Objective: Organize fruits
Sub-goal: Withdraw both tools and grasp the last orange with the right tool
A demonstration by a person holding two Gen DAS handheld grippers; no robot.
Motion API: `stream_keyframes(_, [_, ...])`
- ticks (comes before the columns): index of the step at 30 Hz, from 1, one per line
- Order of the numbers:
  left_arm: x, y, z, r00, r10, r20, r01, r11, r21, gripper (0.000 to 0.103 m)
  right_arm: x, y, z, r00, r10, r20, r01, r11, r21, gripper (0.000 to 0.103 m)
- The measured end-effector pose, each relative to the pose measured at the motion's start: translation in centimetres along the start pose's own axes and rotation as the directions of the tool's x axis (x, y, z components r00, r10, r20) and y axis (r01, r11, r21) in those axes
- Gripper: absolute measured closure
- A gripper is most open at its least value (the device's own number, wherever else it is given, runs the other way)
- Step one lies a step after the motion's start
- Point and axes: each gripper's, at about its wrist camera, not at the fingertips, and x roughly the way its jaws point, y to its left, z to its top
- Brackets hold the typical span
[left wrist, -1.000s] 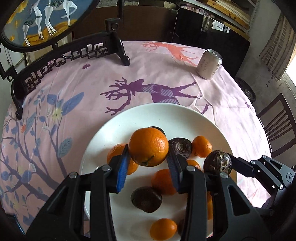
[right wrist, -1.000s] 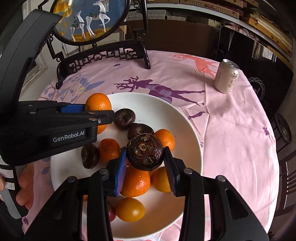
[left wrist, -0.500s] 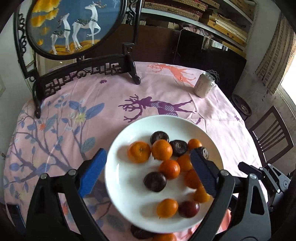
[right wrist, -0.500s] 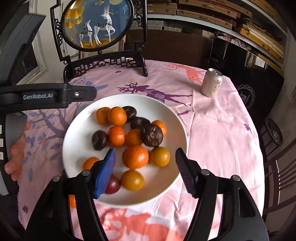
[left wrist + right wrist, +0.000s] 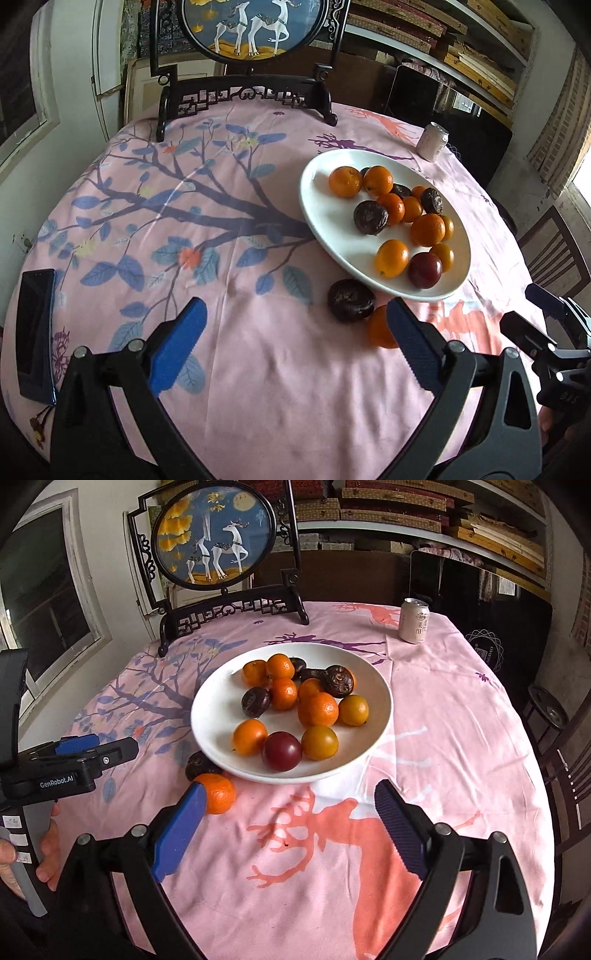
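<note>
A white plate (image 5: 325,221) (image 5: 373,686) holds several oranges, dark wrinkled fruits and one red plum (image 5: 282,750). A dark fruit (image 5: 350,300) (image 5: 197,765) and an orange (image 5: 380,328) (image 5: 219,793) lie on the pink tablecloth just in front of the plate. My left gripper (image 5: 295,343) is open and empty, above the cloth near the table's front. My right gripper (image 5: 291,830) is open and empty, in front of the plate; its left finger (image 5: 177,830) overlaps the loose orange in view.
A drink can (image 5: 433,141) (image 5: 413,620) stands behind the plate. A round deer picture on a black stand (image 5: 255,92) (image 5: 221,605) is at the table's back. A dark phone (image 5: 35,332) lies at the left edge. Chairs (image 5: 569,775) stand to the right.
Both grippers opened, left the orange and the dark fruit on the plate, and pulled back toward the table's front. The left view has swung left.
</note>
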Motion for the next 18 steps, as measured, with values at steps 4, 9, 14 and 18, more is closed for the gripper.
stream_keyframes(4, [-0.7, 0.6, -0.7, 1.000, 0.015, 0.010, -0.015, 1.000, -0.001, 0.004, 0.4, 1.7, -0.7, 0.998, 0.045, -0.034, -0.046, 0.999, -0.017, 0.011])
stream_keyframes(9, [-1.4, 1.6, -1.2, 0.999, 0.031, 0.027, -0.031, 0.999, -0.014, 0.004, 3.0, 4.4, -2.2, 0.987, 0.118, -0.105, -0.123, 0.992, -0.040, 0.011])
stream_keyframes(14, [-2.0, 3.0, -1.5, 0.999, 0.041, 0.034, -0.040, 0.999, -0.035, 0.004, 6.4, 6.0, -2.0, 0.975, 0.155, -0.160, -0.163, 0.986, -0.041, 0.032])
stream_keyframes(18, [-2.2, 3.9, -1.7, 0.998, 0.044, 0.035, -0.043, 0.998, -0.046, 0.004, 8.8, 6.6, -1.7, 0.969, 0.146, -0.200, -0.157, 0.987, -0.040, 0.041])
